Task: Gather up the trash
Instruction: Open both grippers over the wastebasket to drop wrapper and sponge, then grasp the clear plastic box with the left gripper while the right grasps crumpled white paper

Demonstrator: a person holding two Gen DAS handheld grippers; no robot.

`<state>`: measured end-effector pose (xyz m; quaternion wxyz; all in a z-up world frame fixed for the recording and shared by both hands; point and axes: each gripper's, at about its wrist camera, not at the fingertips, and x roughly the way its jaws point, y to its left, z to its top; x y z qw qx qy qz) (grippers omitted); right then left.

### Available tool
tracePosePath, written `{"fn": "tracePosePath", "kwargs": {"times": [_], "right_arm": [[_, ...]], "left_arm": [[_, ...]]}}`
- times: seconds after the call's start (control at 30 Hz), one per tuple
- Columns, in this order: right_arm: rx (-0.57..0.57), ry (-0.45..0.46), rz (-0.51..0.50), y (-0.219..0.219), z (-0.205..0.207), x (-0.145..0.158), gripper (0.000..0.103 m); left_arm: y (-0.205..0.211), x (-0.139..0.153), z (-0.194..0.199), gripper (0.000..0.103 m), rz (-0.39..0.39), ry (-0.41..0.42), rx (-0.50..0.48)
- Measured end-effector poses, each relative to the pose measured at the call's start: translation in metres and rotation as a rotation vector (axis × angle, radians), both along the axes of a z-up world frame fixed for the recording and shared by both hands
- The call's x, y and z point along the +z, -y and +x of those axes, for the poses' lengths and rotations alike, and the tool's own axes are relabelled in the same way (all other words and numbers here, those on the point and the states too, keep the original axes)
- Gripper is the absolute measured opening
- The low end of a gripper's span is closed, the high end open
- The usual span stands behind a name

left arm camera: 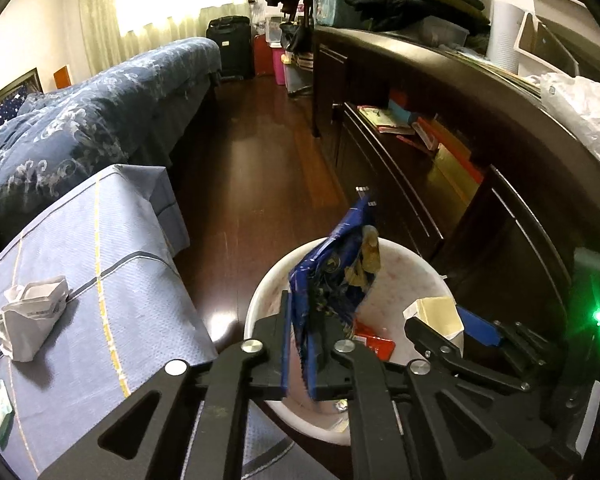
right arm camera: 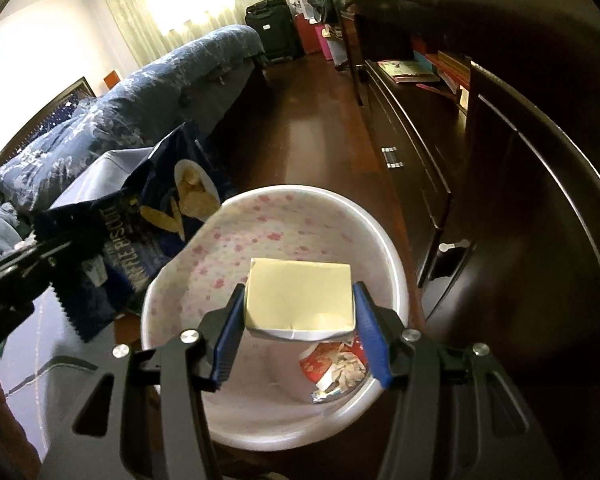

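My left gripper point(left arm camera: 300, 348) is shut on a blue waffle biscuit bag point(left arm camera: 332, 276) and holds it upright over the white bin point(left arm camera: 260, 296). The bag also shows in the right wrist view point(right arm camera: 148, 216), at the bin's left rim point(right arm camera: 388, 256). My right gripper point(right arm camera: 298, 332) is shut on a pale yellow carton point(right arm camera: 300, 296) above the bin's opening; the carton also shows in the left wrist view point(left arm camera: 436, 312). Red wrappers point(right arm camera: 332, 364) lie at the bottom of the bin.
A crumpled white paper point(left arm camera: 28, 312) and a green packet point(left arm camera: 0, 408) lie on the blue-clothed table point(left arm camera: 132, 280) left of the bin. A dark cabinet point(left arm camera: 500, 208) stands close on the right. A bed point(left arm camera: 80, 120) lies beyond the table, with wooden floor point(left arm camera: 260, 168) between.
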<state>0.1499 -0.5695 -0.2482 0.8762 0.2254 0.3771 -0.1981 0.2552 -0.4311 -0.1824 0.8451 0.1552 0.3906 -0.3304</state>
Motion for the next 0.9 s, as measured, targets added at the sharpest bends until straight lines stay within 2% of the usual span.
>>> {"fn": "tracePosePath", "kwargs": {"times": [0.07, 0.17, 0.23, 0.3, 0.63, 0.9], "right_arm": [[-0.004, -0.005, 0.000, 0.003, 0.001, -0.002, 0.055], [-0.008, -0.005, 0.005, 0.005, 0.001, -0.004, 0.057], [-0.008, -0.001, 0.003, 0.005, 0.000, -0.004, 0.061], [-0.008, 0.003, -0.002, 0.004, -0.001, -0.002, 0.064], [-0.007, 0.015, -0.019, -0.002, -0.009, 0.013, 0.067], [0.028, 0.061, -0.085, -0.032, -0.017, 0.054, 0.073]], "left_arm": [[-0.001, 0.000, 0.000, 0.013, -0.001, 0.004, 0.007], [0.000, 0.000, 0.000, 0.026, 0.001, 0.016, 0.012], [-0.001, 0.003, -0.002, 0.049, -0.001, 0.036, 0.017], [-0.004, 0.007, -0.005, 0.061, -0.010, 0.067, 0.025], [-0.025, 0.028, -0.009, 0.068, -0.040, 0.129, 0.065], [-0.070, 0.047, -0.009, 0.082, -0.049, 0.188, 0.160]]}}
